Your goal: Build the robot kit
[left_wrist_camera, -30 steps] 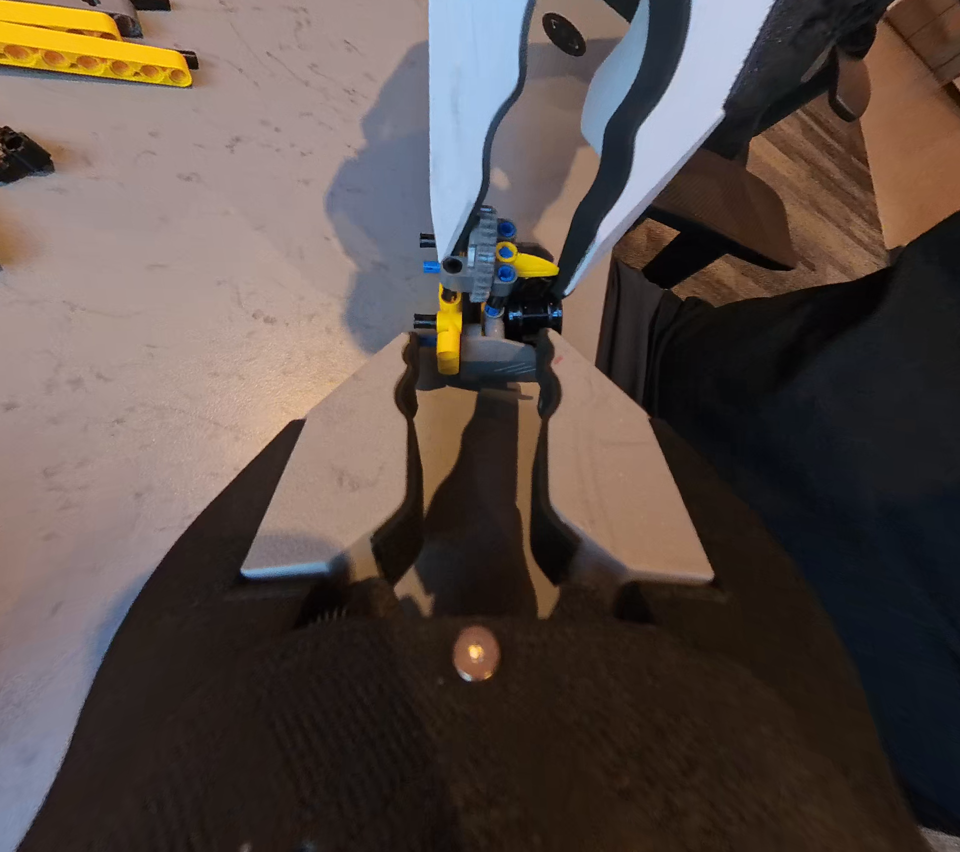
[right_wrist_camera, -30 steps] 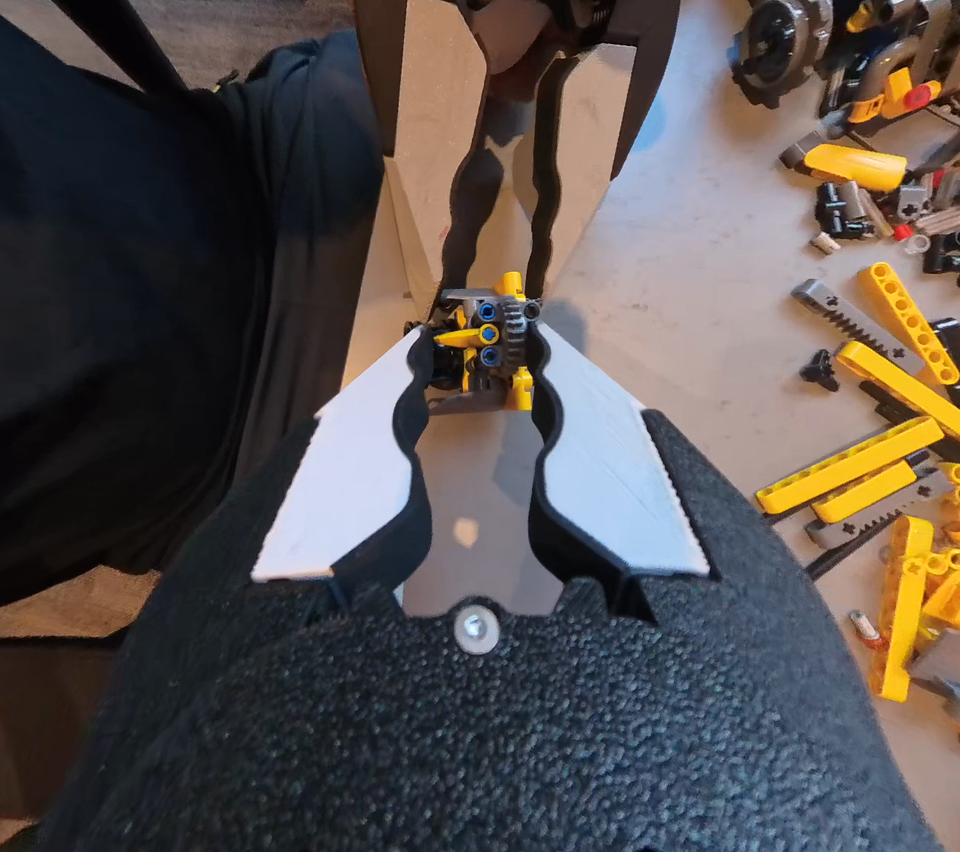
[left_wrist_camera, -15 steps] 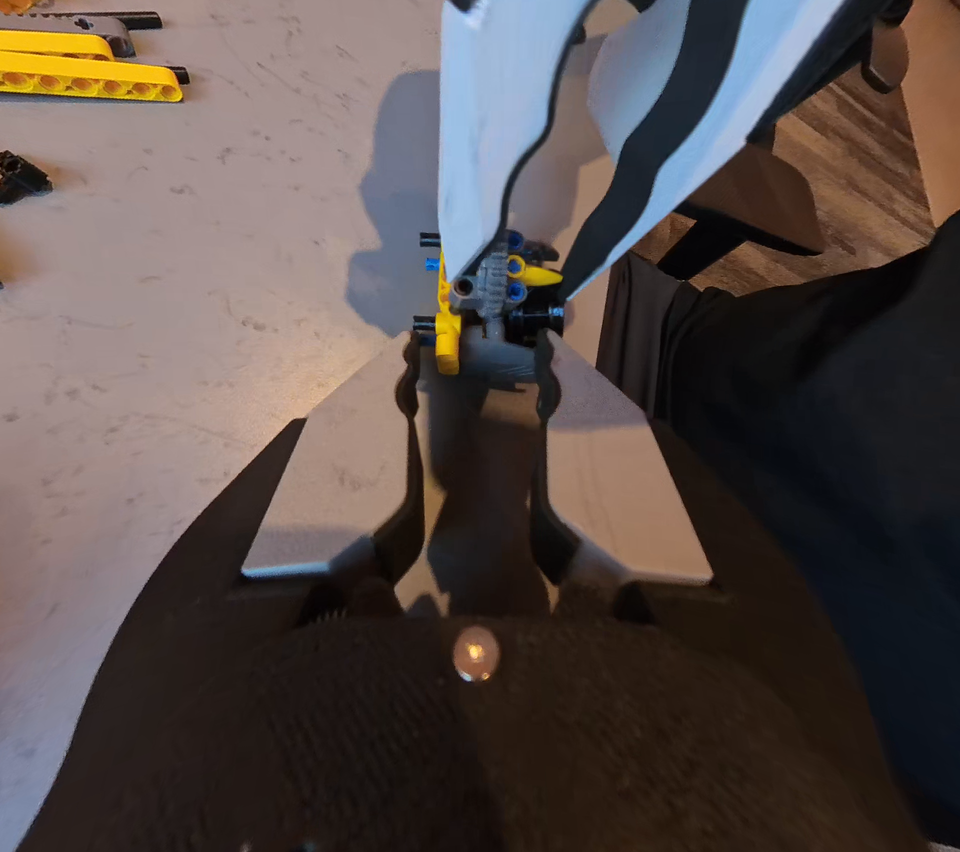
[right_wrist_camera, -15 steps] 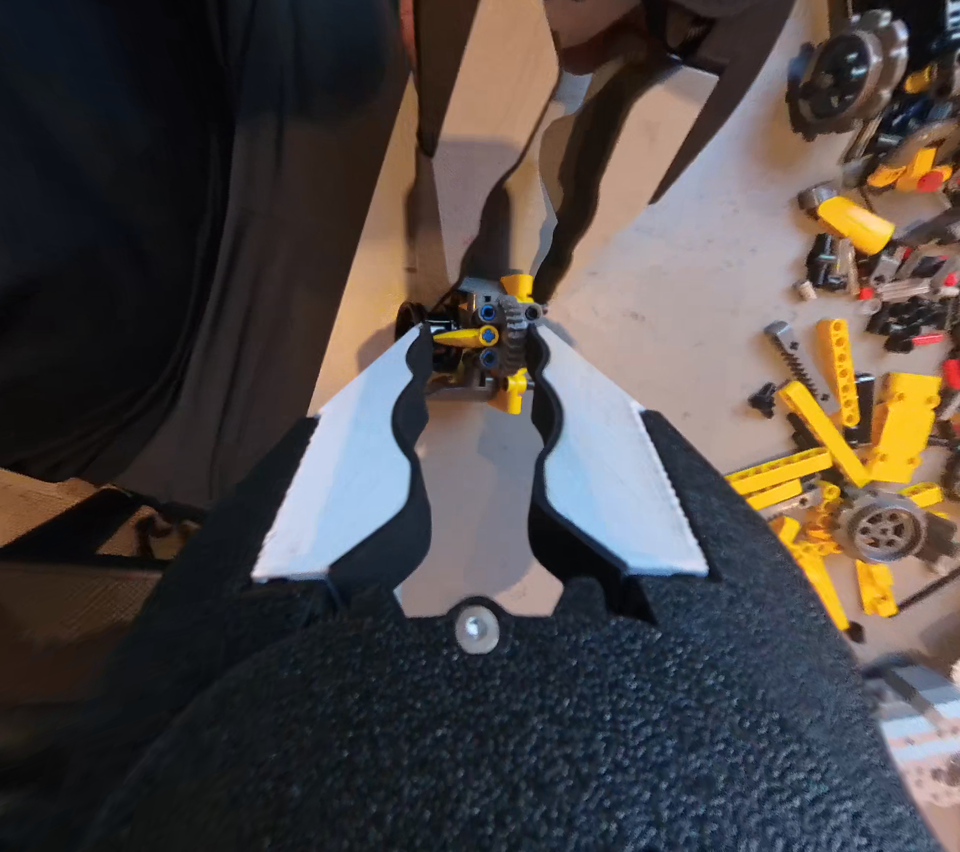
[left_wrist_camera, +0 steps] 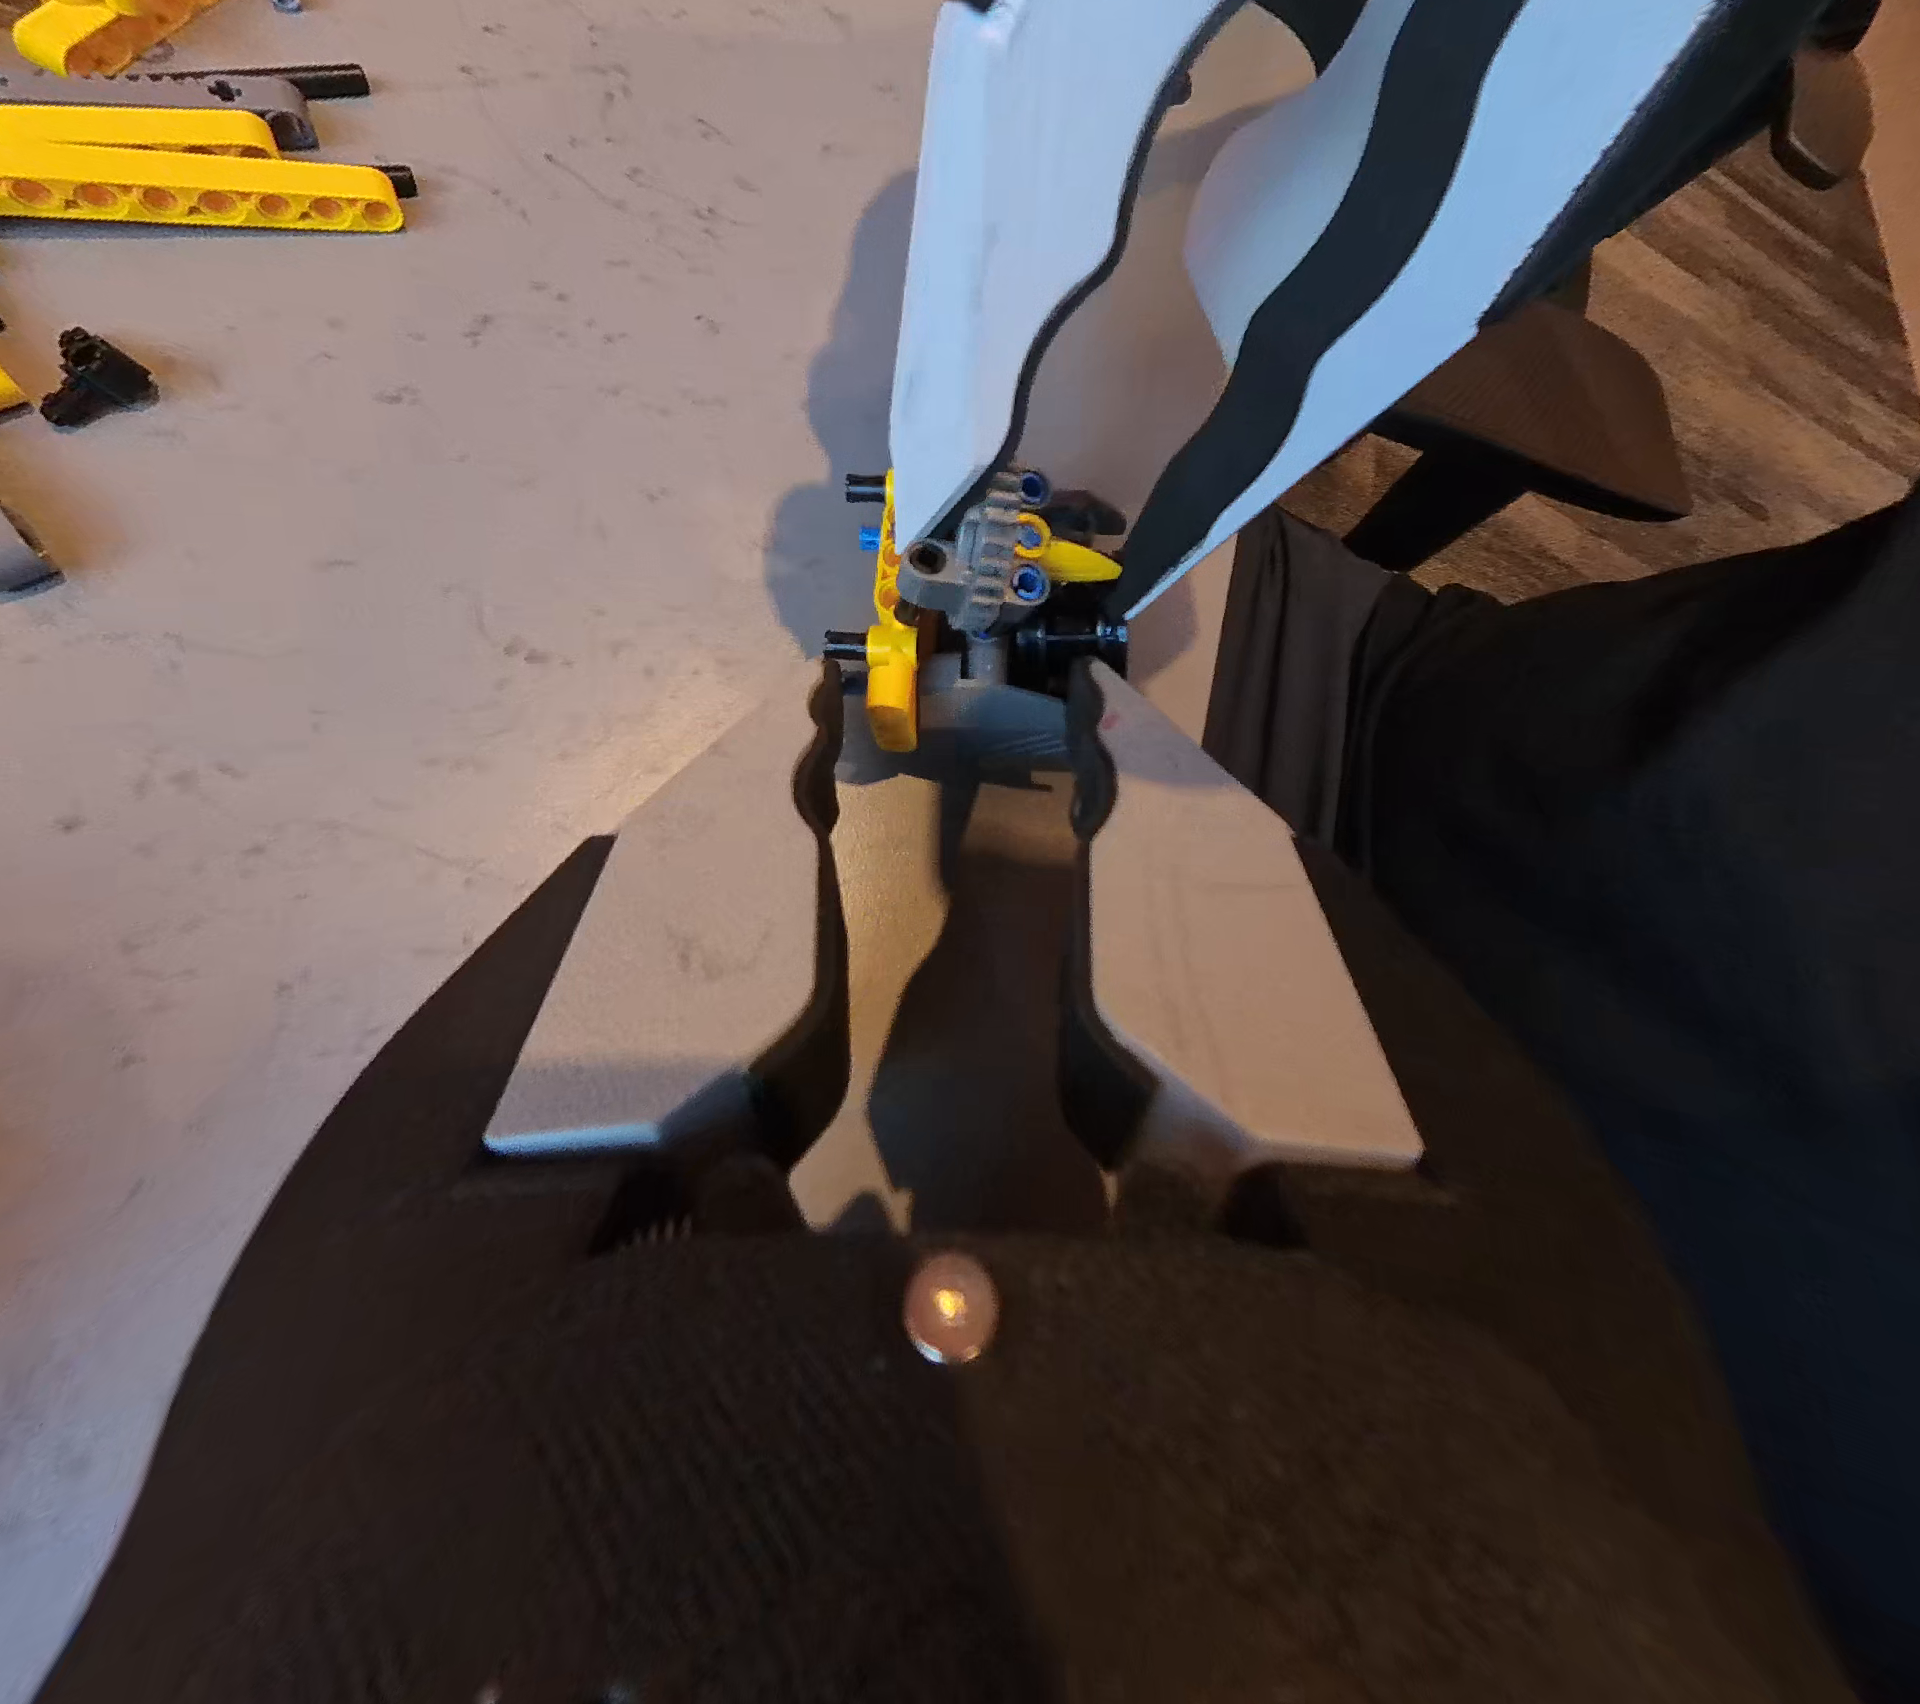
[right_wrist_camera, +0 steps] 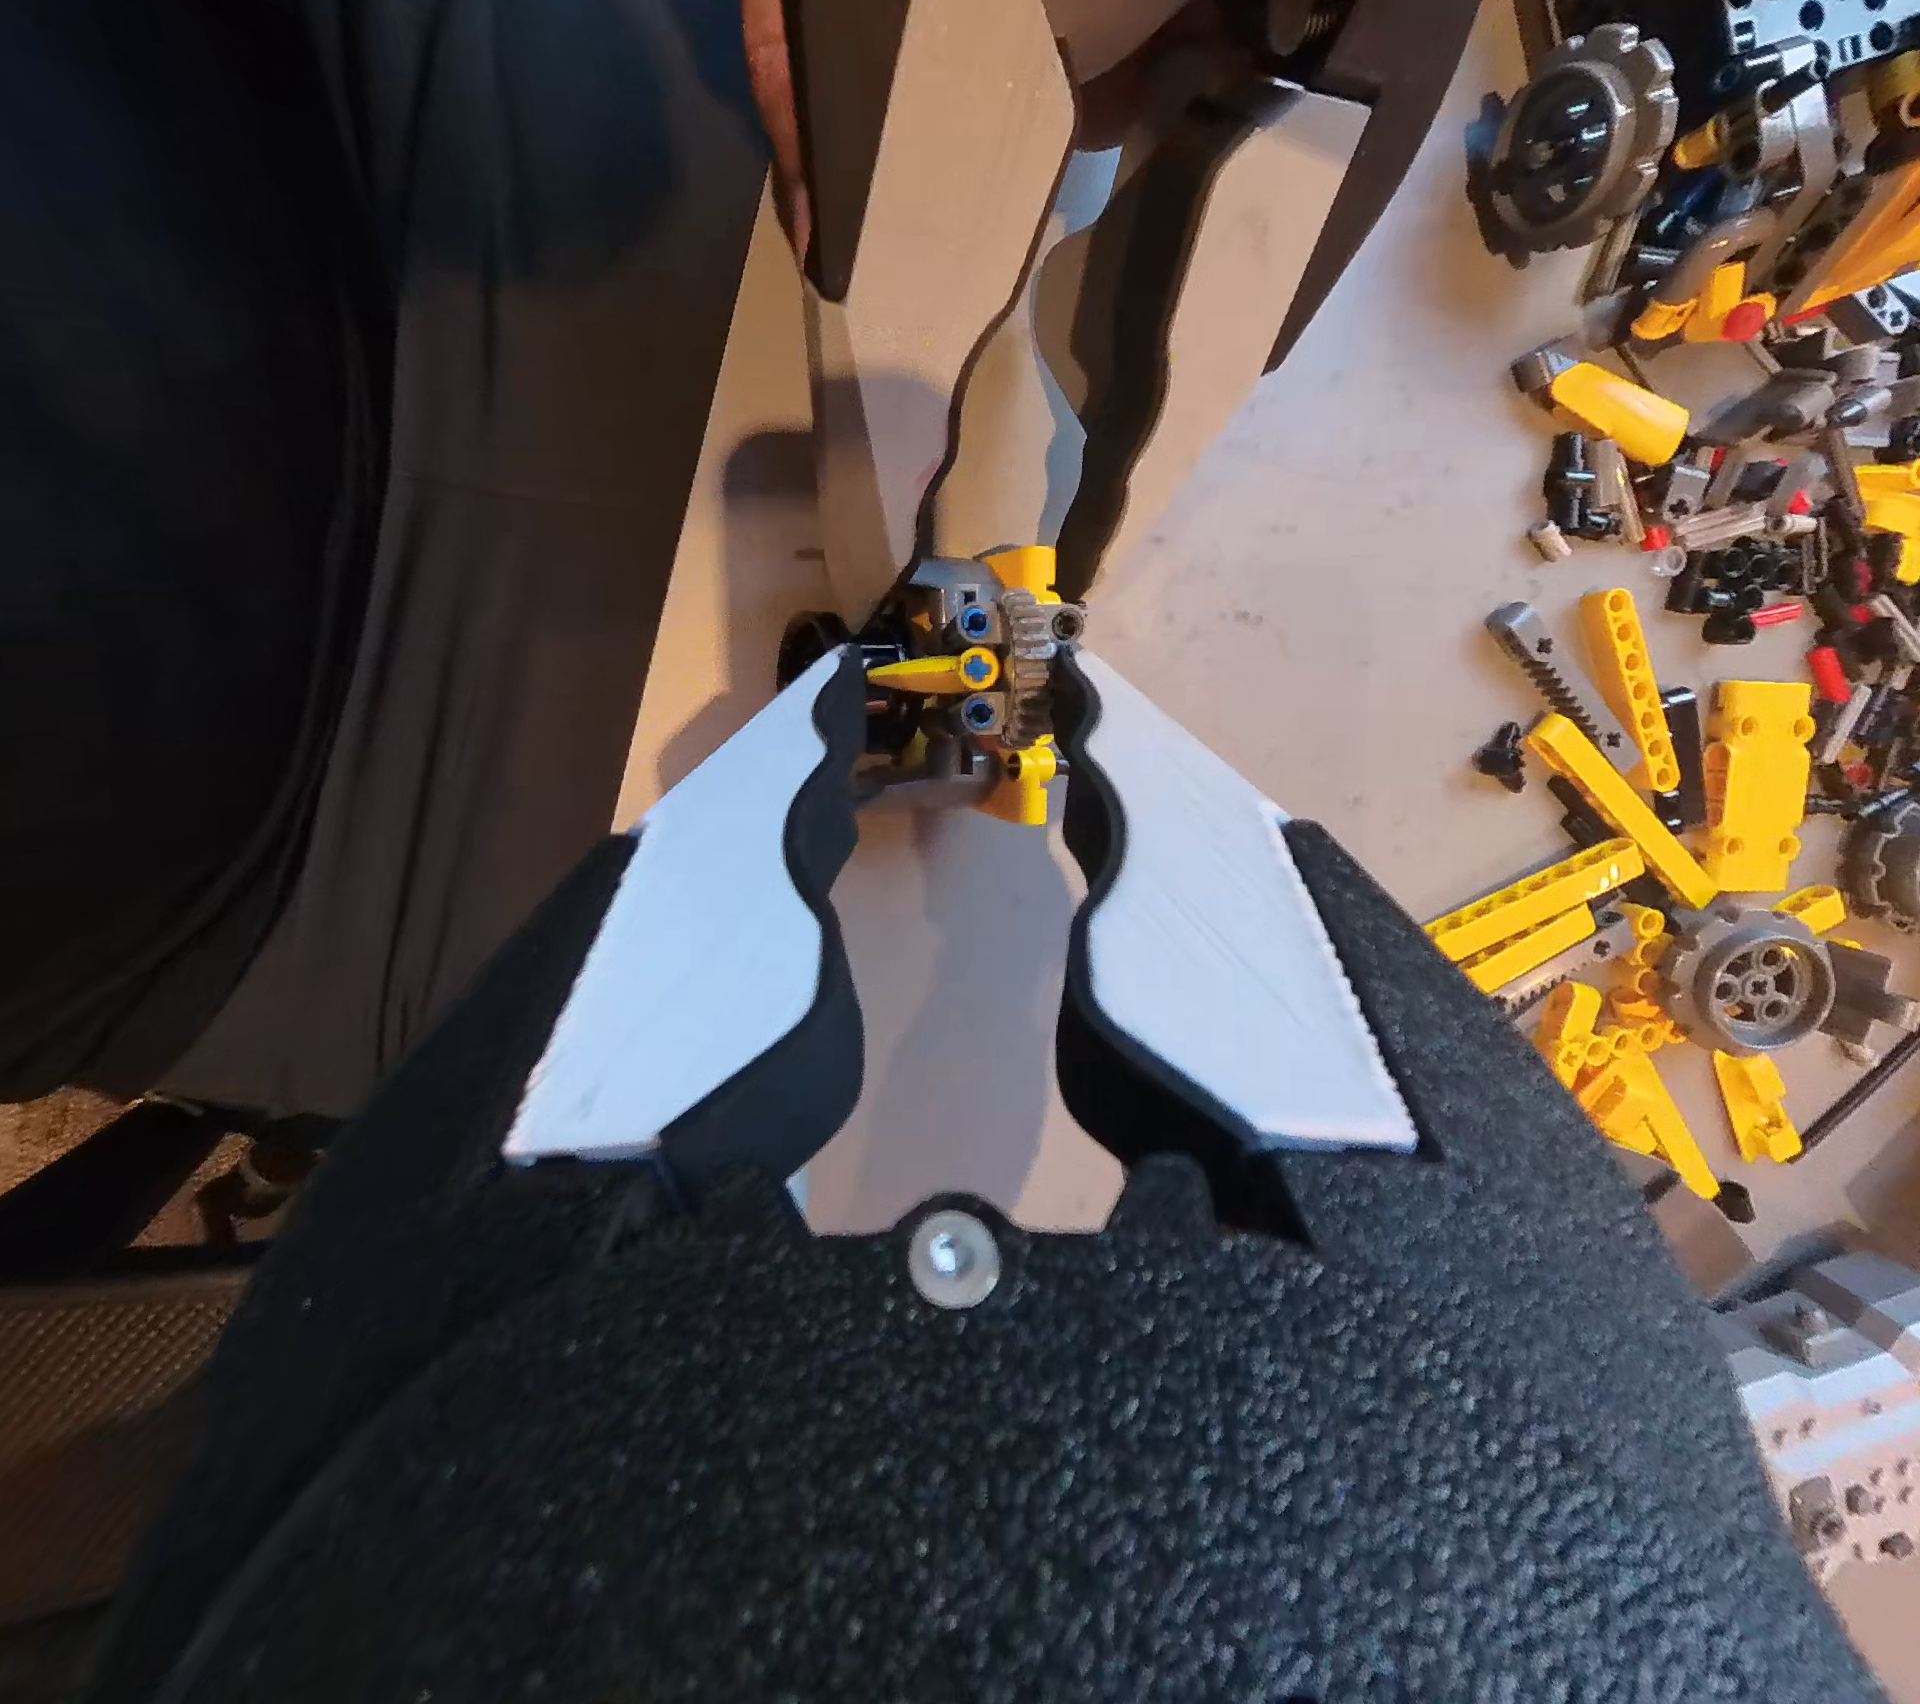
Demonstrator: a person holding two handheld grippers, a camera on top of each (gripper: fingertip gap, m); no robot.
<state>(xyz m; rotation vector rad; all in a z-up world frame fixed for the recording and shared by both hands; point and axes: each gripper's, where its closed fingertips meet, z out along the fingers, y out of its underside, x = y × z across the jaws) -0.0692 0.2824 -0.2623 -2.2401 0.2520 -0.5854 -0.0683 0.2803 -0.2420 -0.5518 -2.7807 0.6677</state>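
The small yellow-and-grey brick assembly (left_wrist_camera: 966, 605) hangs over the bench's (left_wrist_camera: 540, 511) near edge, pinched at once by my left tongs (left_wrist_camera: 951, 698) and my right tongs (right_wrist_camera: 961, 698).

No writing, label, brand mark, number or sign can be read in either view. The yellow, grey and black building-toy pieces (right_wrist_camera: 1704, 833) scattered on the tabletop (left_wrist_camera: 540, 532) bear only holes and studs, with no legible print.
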